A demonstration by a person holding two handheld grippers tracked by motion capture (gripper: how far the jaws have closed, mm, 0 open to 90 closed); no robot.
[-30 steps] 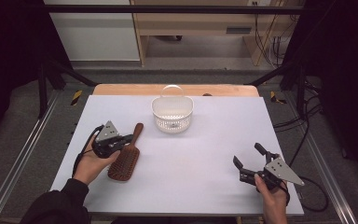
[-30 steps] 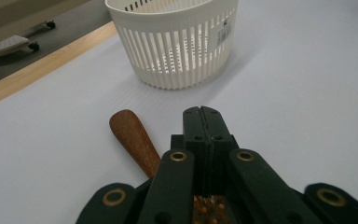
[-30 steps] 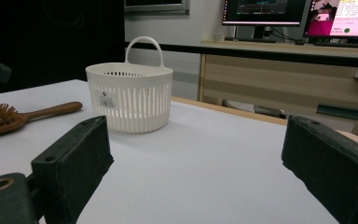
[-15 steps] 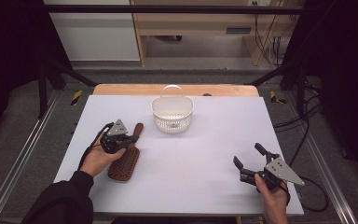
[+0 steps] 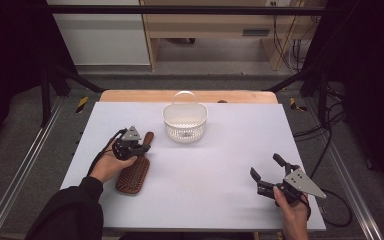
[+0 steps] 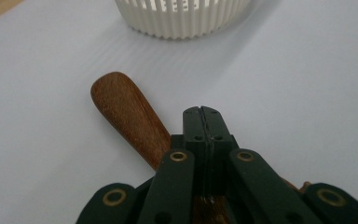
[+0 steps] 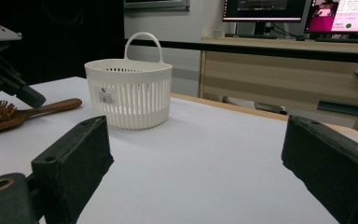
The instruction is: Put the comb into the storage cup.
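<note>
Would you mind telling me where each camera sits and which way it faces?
High view: above the person's side, looking forward and down on the table; forearms, left hand-held gripper, right hand-held gripper.
Left gripper view: along shut jaws over the hairbrush handle, toward the basket.
Right gripper view: low, between open jaws, toward the basket, left hand-held gripper at its left.
Shared: basket and hairbrush.

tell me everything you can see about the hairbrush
The hairbrush is brown and looks wooden, with an oval head of dark bristles facing up and a rounded, tapering handle pointing toward the white basket. It lies flat on the white table. The left gripper, jaws together, sits over its handle.
</note>
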